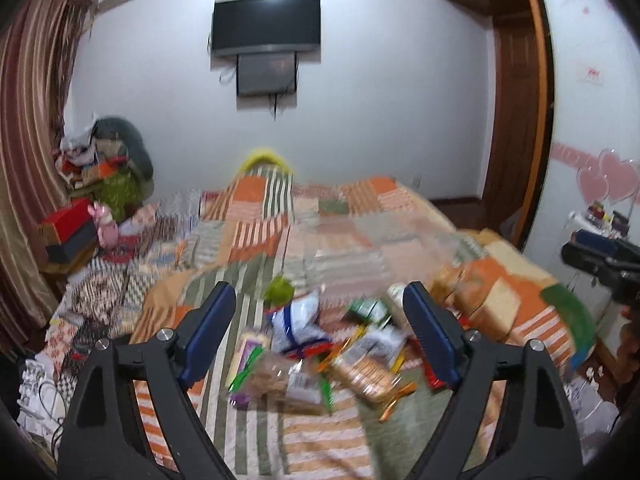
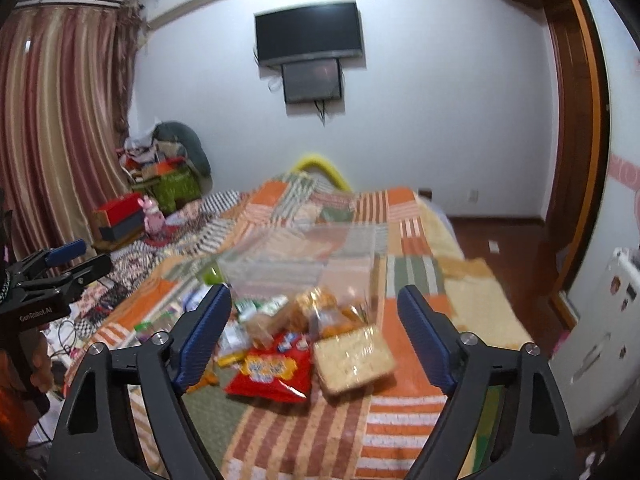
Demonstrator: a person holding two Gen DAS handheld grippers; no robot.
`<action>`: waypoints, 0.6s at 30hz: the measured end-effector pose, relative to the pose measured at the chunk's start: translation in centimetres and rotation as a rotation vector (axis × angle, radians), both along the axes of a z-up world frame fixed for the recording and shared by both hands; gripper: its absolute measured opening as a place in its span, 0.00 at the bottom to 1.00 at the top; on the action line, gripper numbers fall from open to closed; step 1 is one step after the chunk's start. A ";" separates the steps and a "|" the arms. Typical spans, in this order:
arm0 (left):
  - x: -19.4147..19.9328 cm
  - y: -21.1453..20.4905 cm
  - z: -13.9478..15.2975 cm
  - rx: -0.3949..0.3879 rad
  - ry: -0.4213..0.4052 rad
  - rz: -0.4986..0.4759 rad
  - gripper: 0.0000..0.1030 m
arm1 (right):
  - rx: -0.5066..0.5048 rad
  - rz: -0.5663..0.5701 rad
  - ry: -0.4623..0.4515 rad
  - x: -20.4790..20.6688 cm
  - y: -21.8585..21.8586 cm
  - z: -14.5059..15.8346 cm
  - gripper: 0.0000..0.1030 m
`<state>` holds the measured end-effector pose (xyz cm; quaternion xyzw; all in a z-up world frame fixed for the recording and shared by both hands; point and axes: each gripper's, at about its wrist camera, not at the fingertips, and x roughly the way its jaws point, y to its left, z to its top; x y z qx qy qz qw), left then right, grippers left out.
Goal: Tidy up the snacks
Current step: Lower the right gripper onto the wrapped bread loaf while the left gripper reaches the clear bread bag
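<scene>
A heap of snack packets lies on the patchwork bed quilt (image 1: 256, 240). In the left wrist view I see a blue-and-white bag (image 1: 298, 326), a clear pack of crackers (image 1: 366, 372) and a green packet (image 1: 280, 290). My left gripper (image 1: 320, 292) hovers open above them, with nothing between its pads. In the right wrist view a red chip bag (image 2: 272, 372), a square cracker pack (image 2: 352, 354) and an orange snack bag (image 2: 320, 308) lie in front of a clear plastic box (image 2: 304, 260). My right gripper (image 2: 314, 292) is open over these and touches nothing.
Red and dark boxes (image 1: 68, 228) and a pink plush toy (image 1: 106, 224) sit at the bed's left side by the striped curtain (image 2: 60, 120). A TV (image 1: 266, 26) hangs on the far wall. Cables (image 2: 68, 332) lie at the left edge, and a wooden door frame (image 2: 576, 140) stands at the right.
</scene>
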<state>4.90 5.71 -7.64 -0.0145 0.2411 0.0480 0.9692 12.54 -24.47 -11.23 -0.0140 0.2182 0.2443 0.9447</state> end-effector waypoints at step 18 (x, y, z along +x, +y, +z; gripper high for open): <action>5.7 6.7 -10.9 -0.160 0.326 0.068 0.85 | -0.079 -0.045 0.317 5.6 -1.2 -6.8 0.72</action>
